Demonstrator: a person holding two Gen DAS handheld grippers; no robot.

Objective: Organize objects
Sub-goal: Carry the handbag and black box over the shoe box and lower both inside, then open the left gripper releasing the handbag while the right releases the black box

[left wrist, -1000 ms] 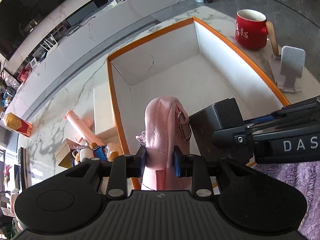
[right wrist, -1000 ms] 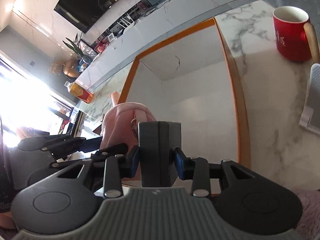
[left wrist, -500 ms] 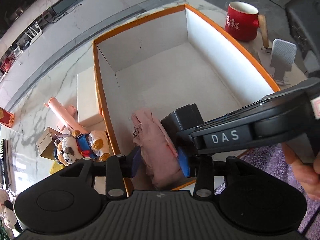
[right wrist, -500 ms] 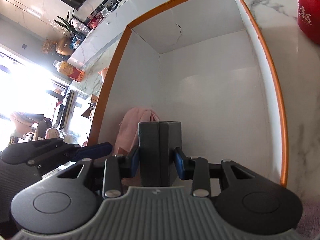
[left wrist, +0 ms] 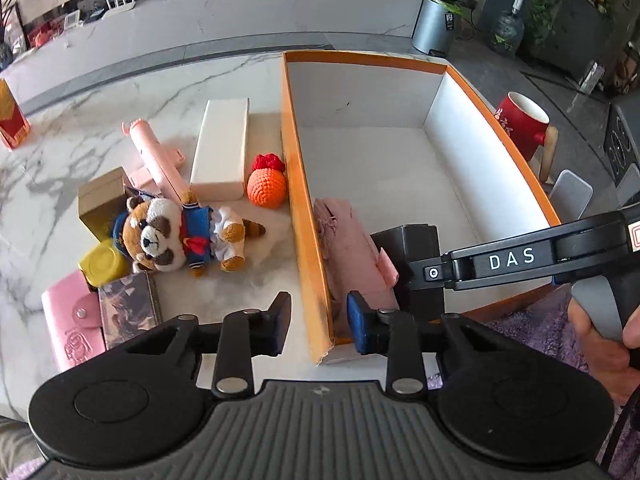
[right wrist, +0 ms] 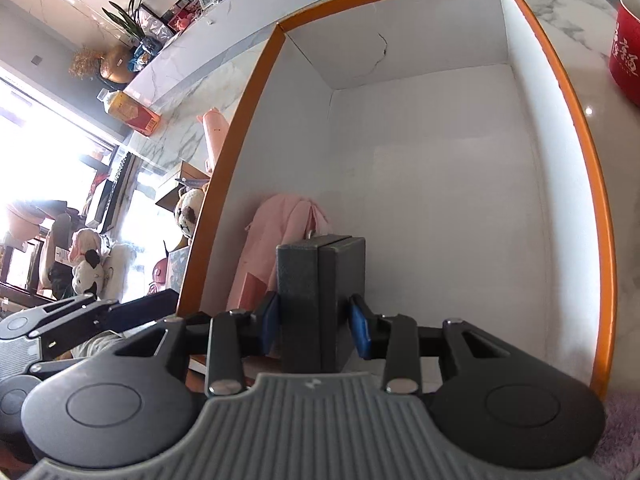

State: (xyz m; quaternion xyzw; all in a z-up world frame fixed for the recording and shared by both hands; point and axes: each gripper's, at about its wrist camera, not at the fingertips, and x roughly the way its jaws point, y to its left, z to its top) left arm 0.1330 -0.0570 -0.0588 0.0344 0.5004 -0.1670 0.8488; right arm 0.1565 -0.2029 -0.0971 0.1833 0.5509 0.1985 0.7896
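An orange-rimmed white box [left wrist: 297, 184] stands on the marble table. A pink pouch [left wrist: 352, 248] lies inside it against the near left wall; it also shows in the right wrist view [right wrist: 276, 240]. My left gripper [left wrist: 318, 320] is open and empty, straddling the box's left wall above the near corner. My right gripper [right wrist: 314, 326] has its pads on both sides of a dark grey case [right wrist: 320, 280], held upright inside the box beside the pouch. The case also shows in the left wrist view [left wrist: 416, 248].
Left of the box lie a raccoon plush [left wrist: 176, 236], an orange crochet ball [left wrist: 266, 188], a white long box [left wrist: 222, 148], a pink toy plane [left wrist: 156, 156], a yellow tin [left wrist: 104, 266], a pink wallet [left wrist: 70, 324] and a card box [left wrist: 128, 308]. A red mug [left wrist: 518, 124] stands right.
My left gripper opened, let go of the pink pouch in the box, and drew back and left over the box wall. My right gripper lowered the grey case deeper into the box.
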